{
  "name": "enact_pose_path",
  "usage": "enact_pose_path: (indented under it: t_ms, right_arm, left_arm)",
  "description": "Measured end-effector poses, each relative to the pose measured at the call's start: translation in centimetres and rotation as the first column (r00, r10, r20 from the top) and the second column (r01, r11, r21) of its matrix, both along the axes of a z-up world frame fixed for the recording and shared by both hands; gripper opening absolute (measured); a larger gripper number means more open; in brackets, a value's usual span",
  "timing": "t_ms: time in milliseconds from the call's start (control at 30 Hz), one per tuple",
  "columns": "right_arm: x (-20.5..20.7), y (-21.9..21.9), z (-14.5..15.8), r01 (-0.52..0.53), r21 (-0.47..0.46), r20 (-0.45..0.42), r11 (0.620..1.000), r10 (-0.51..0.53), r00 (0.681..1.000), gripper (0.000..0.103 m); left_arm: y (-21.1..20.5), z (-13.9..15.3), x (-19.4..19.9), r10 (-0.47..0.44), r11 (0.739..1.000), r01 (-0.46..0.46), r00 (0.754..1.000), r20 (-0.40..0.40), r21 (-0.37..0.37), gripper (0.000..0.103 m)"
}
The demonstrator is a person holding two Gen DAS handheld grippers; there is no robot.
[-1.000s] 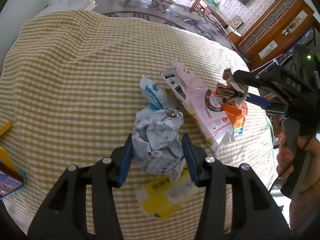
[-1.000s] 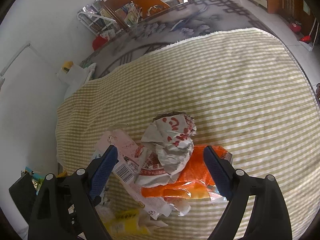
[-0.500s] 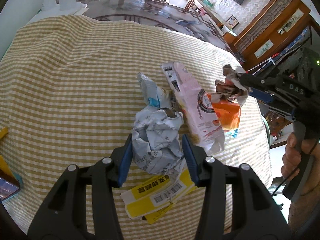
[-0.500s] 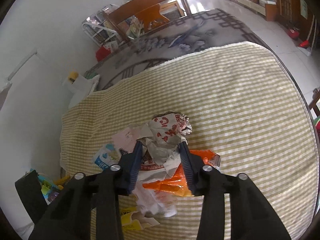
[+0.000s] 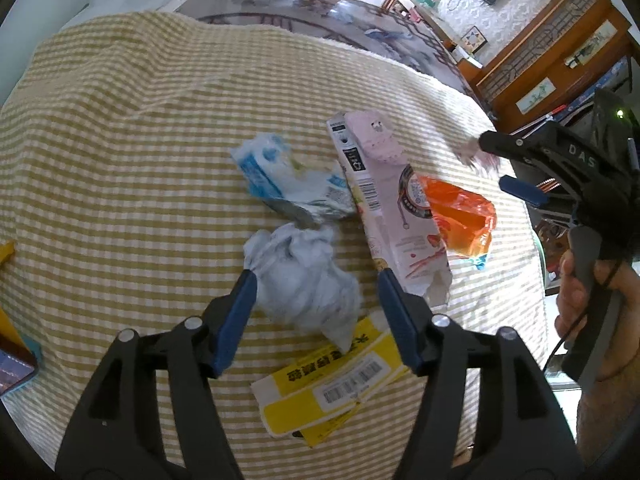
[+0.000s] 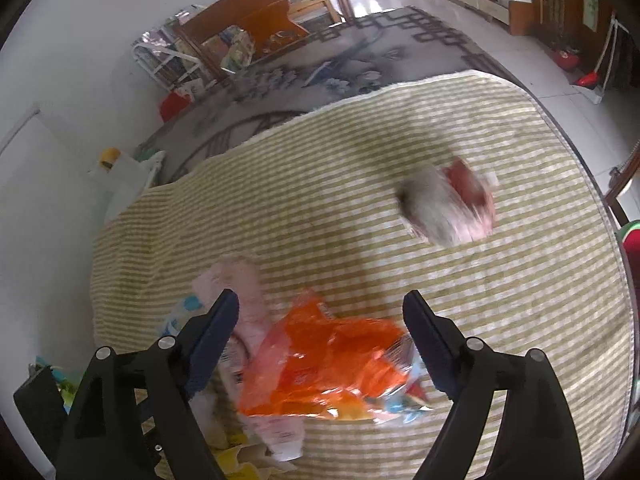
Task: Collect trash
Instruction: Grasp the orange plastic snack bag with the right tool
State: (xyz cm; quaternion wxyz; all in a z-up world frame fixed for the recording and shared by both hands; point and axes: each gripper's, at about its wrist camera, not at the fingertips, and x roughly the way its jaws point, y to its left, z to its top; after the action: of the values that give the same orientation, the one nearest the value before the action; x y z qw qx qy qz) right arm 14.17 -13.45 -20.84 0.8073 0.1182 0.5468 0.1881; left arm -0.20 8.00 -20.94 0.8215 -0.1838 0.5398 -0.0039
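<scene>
Left wrist view first, going left to right: a yellow-and-white checked tablecloth covers the table. The blue-and-white wrapper lies crumpled mid-table, and just below it sits the pale crumpled paper ball, between the fingers of the left gripper. Its jaws are spread wide, and the left pad looks like it's right against the ball's edge while the right one stands off it. A yellow label strip with a barcode lies under the ball's near end. Next comes the long pink pouch, then the orange bag tucked against its right side. Far right is the right gripper, held in a hand, and a blurred scrap shows at its tip.

Right wrist view: pink pouch at left, orange bag lying between the spread-open fingers of the right gripper, nothing clamped. Off to the right, well apart from the pile, a blurry grey-and-red wad is over the tablecloth; can't tell if it's resting or in the air.
</scene>
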Motion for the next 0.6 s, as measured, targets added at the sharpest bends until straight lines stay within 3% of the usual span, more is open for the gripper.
enact_pose_path:
  t_ms: [100, 233, 367, 500, 600]
  right_arm:
    - [-0.2, 0.1, 0.4, -0.015, -0.012, 0.013, 1.000, 0.015, 1.000, 0.081]
    - [-1.7, 2.9, 1.8, -0.155, -0.075, 0.080, 0.985, 0.161, 0.984, 0.081]
    - [-2.9, 4.1, 1.6, -0.232, -0.121, 0.096, 0.965, 0.244, 0.965, 0.086]
    - [-2.6, 2.0, 0.1, -0.163, -0.118, 0.057, 0.980, 0.170, 0.984, 0.087]
    - [-1.9, -0.3, -1.5, -0.069, -0.037, -0.019, 0.997, 0.068, 0.997, 0.088]
  left_arm:
    - [0.2, -0.7, 0.0, 0.010, 1.000, -0.010, 1.000, -0.017, -0.009, 0.061]
    - [0.3, -1.3, 0.5, 0.013, 0.999, -0.013, 1.000, -0.009, -0.036, 0.061]
    - [-0.4, -0.8, 1.0, -0.015, 0.999, 0.016, 1.000, 0.012, -0.032, 0.048]
    - [-0.3, -0.6, 0.7, -0.020, 0.998, 0.022, 0.999, 0.030, -0.060, 0.046]
    - [0.3, -0.9, 0.6, -0.008, 0.997, 0.010, 1.000, 0.024, -0.074, 0.046]
